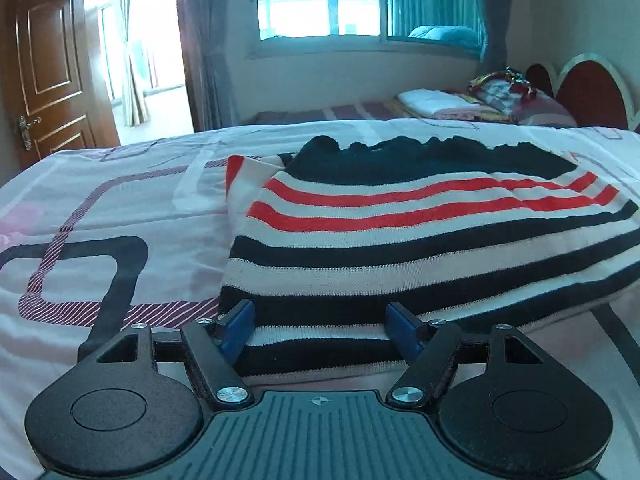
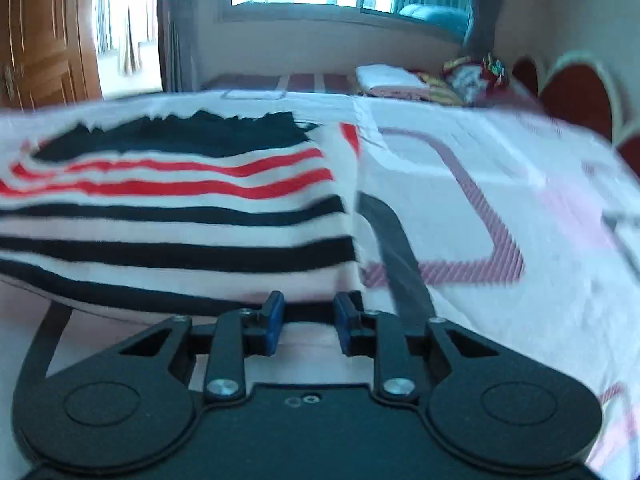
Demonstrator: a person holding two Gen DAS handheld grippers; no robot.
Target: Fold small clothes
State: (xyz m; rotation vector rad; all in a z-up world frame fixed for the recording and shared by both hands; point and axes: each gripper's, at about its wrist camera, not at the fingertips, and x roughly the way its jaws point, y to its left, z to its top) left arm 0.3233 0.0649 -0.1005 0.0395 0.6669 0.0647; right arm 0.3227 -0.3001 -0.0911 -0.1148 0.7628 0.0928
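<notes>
Striped sweater (image 1: 420, 240) lies flat on the bed sheet (image 1: 120, 200), already partly folded: navy upper part at the far edge, red and white bands below that, navy and white bands nearest the tongs. Its long axis runs crosswise to both grippers, stripes parallel to the near hem. Left gripper (image 1: 320, 328) sits right at the near hem, toward the garment's left end; the blue pads (image 1: 240, 326) stand well apart, one on each side of a stretch of hem, with the cloth lying between them but not pinched. So: apart, gripping nothing. Right gripper (image 2: 306, 322) is at the opposite end, just short of the near right corner; the sweater spreads ahead and to its left, bare sheet ahead and to its right. Its pads are much closer together than the left's, yet a clear gap shows between them and only sheet behind that gap; no cloth caught as far as I can tell, though this view is blurred. Both hands look about equally near the hem, the left slightly further in, already straddling the edge. Judgement: the coming move is a fold away from the tongs, near hem lifted and carried toward the navy far edge. It turns on both pairs taking the hem at matching points either side of centre; the right would need to shift left onto the corner first.
</notes>
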